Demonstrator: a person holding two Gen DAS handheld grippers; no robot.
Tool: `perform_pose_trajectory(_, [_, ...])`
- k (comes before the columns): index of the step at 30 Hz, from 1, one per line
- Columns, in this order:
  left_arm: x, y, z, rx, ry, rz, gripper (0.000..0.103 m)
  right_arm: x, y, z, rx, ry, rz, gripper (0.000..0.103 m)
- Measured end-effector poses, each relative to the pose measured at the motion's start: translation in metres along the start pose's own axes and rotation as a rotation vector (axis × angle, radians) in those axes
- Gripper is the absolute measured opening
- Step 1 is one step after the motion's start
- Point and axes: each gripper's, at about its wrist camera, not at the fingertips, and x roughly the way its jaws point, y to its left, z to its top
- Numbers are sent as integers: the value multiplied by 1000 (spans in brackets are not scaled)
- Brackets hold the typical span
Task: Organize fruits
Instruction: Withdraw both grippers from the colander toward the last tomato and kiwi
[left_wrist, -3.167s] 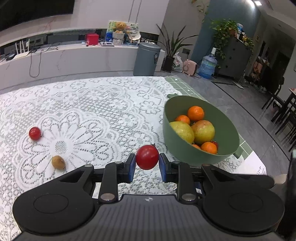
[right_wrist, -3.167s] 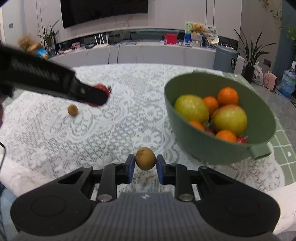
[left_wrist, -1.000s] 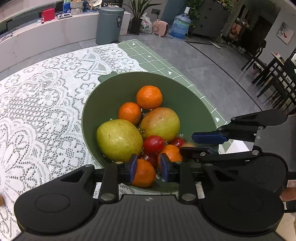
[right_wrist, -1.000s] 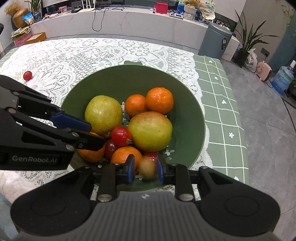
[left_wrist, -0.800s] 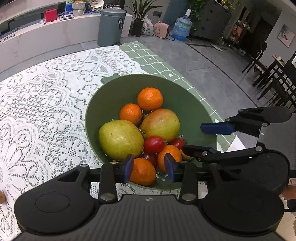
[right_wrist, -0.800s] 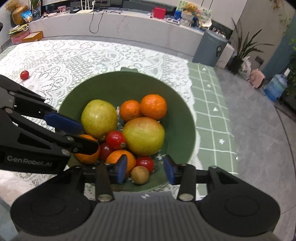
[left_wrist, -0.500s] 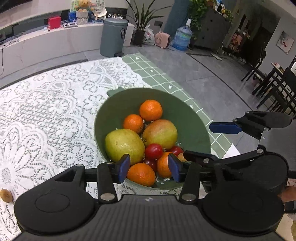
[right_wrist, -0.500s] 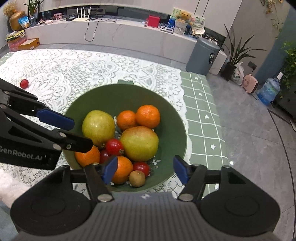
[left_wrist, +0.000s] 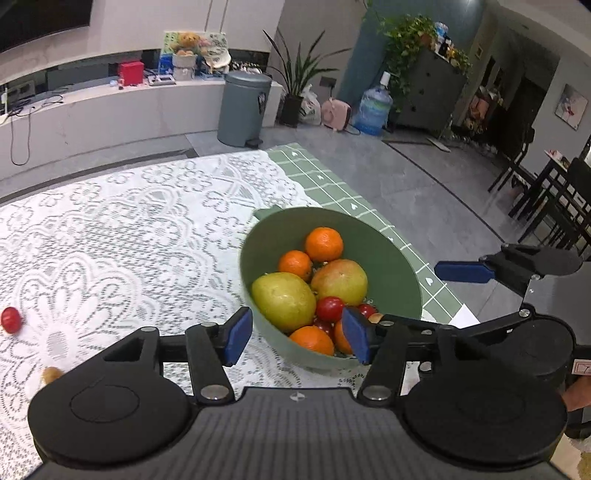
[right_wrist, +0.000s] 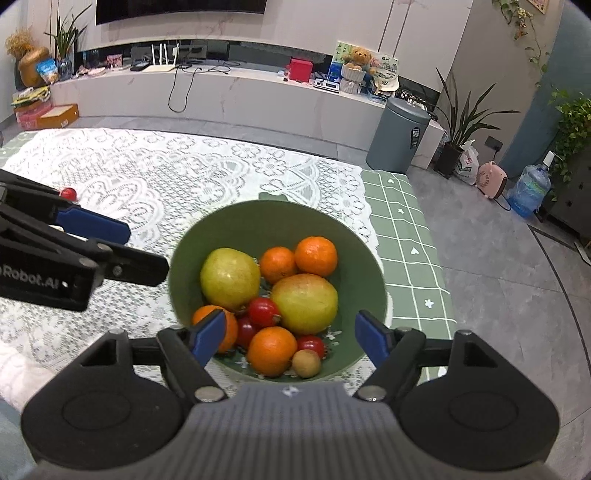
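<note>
Even indoor lighting, strong fisheye distortion in both views.

Soft, diffuse light is cast from overhead; only faint shadows are seen under the green bowl (right_wrist: 373, 273). Straight lines are bowed toward the frame edges, and the corners are vignetted black. Slight softness is noted at the periphery; small highlights are visible on the fruit.

a home living room: lace-covered table (right_wrist: 155, 173), wall tv (right_wrist: 181, 7), teddy bear (right_wrist: 356, 57), potted plants (right_wrist: 461, 122), pedal bin (right_wrist: 399, 133)
</note>
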Motion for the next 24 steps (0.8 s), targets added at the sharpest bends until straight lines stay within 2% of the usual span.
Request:
perform_pose_trajectory(11, [-32, 21, -12, 4, -80, 59, 74, -13, 23, 3, 40, -46, 30, 75])
perform_pose_trajectory(16, [-42, 31, -25, 17, -101, 106, 74, -18, 37, 5, 104, -103, 47, 80])
perform_pose_trajectory(24, [-57, 65, -46, -19, -124, 166, 75, -20, 81, 3, 152, -210, 59, 80])
